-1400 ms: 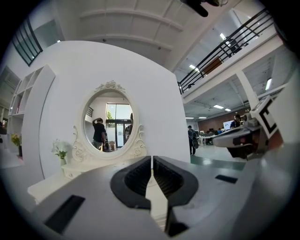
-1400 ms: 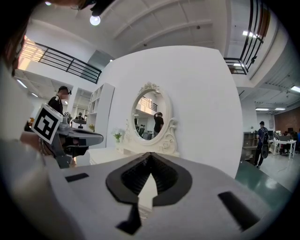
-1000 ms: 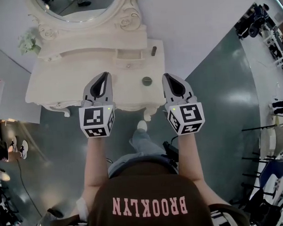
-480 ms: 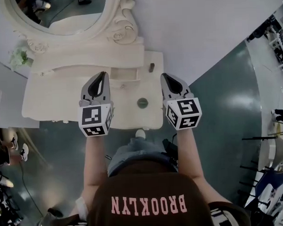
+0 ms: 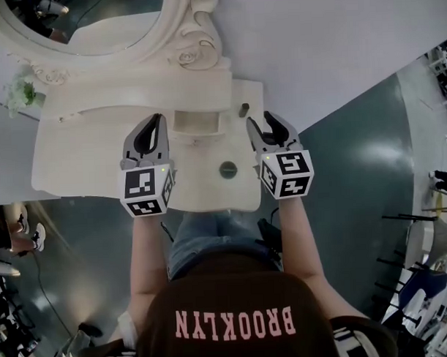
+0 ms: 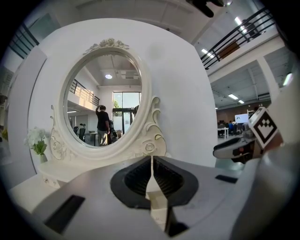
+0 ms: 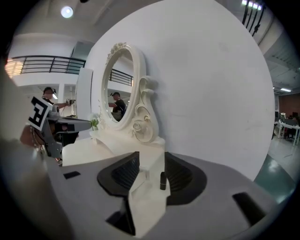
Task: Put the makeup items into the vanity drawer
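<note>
Checking clearance: your left gripper (image 5: 157, 121) and right gripper (image 5: 260, 121) both sit over the counter (image 5: 84, 161), with their cubes near its front edge. The right gripper runs along the counter's right edge, and past that edge there's only floor (image 5: 354, 155). The wall (image 5: 314, 46) closes off the back, right behind the raised tier and the mirror (image 5: 93, 21). The widest bare surface is left of the left gripper.

Left jaws are clenched tip to tip, nothing in them. Right jaws are released and have just been opening. The dark upright tube (image 5: 244, 110) stands ahead of them near the back right corner. It's framed in their gap in the right gripper view but untouched.

The round compact (image 5: 228, 169) lies flat on the counter between your two grippers, nearer the front edge and clear of both. The small rectangular drawer (image 5: 196, 122) sits in the back tier between the gripper tips and looks open from above.

Versus a second ago: both grippers are further in over the counter, the tube is closer to the right tips, and the right jaws were shut then. Compact and tube haven't shifted on the counter.
</note>
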